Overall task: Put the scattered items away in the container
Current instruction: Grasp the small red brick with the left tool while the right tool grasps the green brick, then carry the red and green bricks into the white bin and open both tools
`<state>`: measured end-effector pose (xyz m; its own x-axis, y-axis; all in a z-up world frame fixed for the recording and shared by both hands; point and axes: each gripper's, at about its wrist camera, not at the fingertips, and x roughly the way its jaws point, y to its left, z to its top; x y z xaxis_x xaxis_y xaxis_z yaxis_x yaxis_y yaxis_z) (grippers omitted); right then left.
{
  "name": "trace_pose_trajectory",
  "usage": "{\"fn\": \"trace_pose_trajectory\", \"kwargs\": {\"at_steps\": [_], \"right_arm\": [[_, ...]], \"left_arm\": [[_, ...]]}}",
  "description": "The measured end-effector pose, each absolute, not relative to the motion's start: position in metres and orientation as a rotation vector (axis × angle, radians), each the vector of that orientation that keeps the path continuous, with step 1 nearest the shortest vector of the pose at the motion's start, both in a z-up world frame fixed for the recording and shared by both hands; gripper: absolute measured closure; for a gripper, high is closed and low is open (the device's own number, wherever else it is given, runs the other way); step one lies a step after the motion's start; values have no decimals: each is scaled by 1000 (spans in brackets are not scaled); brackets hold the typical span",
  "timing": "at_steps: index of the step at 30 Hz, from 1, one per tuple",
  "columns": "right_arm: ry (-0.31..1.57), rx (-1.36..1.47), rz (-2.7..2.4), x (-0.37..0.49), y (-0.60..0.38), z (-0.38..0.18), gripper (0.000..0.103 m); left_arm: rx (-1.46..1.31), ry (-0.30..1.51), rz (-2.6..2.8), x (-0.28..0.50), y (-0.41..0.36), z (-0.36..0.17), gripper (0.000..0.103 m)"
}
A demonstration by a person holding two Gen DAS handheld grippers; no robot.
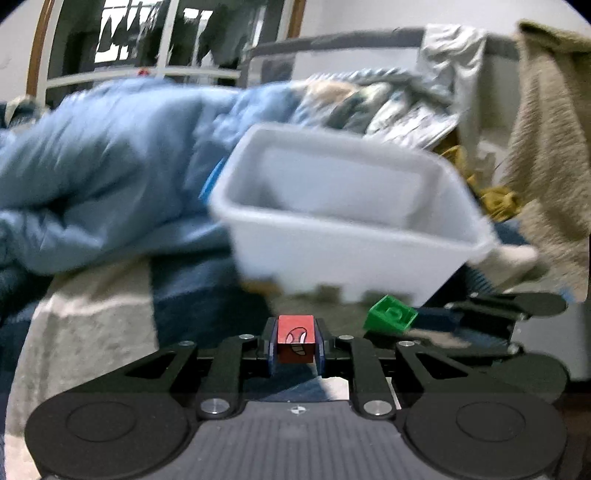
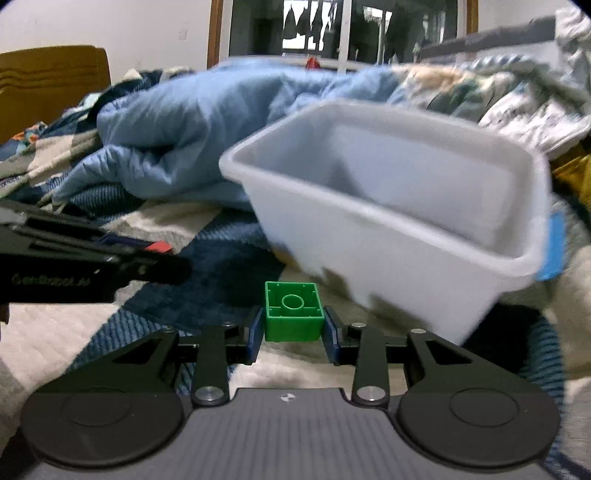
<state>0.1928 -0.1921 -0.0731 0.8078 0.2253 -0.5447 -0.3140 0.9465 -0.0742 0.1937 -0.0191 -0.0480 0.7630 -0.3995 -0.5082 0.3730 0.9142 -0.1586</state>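
My left gripper point(image 1: 295, 341) is shut on a red block point(image 1: 295, 338) with a drawn face, held above the bed. My right gripper point(image 2: 292, 325) is shut on a green hollow brick point(image 2: 293, 312), underside facing the camera. A white plastic bin point(image 1: 343, 218) stands tilted on the bedding just ahead of both grippers, blurred; it also shows in the right wrist view point(image 2: 399, 206). The green brick point(image 1: 389, 315) and the right gripper show at the right in the left wrist view. The left gripper point(image 2: 162, 254) shows at the left in the right wrist view.
A crumpled light blue duvet point(image 1: 110, 166) lies behind and left of the bin. A checked blue and cream blanket point(image 2: 166, 229) covers the bed. Clothes and a beige towel point(image 1: 550, 140) hang at the right. A window point(image 2: 332, 26) is at the back.
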Motion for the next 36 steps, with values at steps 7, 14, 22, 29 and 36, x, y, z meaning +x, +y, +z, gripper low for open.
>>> {"fn": "trace_pose_trajectory", "kwargs": {"at_steps": [7,14,22,29,36], "right_arm": [[451,-185,248,167,-209,-27,66],[374,-174,209,177,-224,5,66],[354,-170,170,214,-235,14,66],[388,-173,161,249,-238,4,66],[444,-171,148,271,-241,-13,51]], "left_arm": [[-47,472,-481,193,-48,-3,81],[-123,454,-503,217,-62,21,81],[-97,470,-470,266,-68,26,81],[-73,522,-431,302,-73,5,81],[-89,558,-392,321,-78,-11,62]]}}
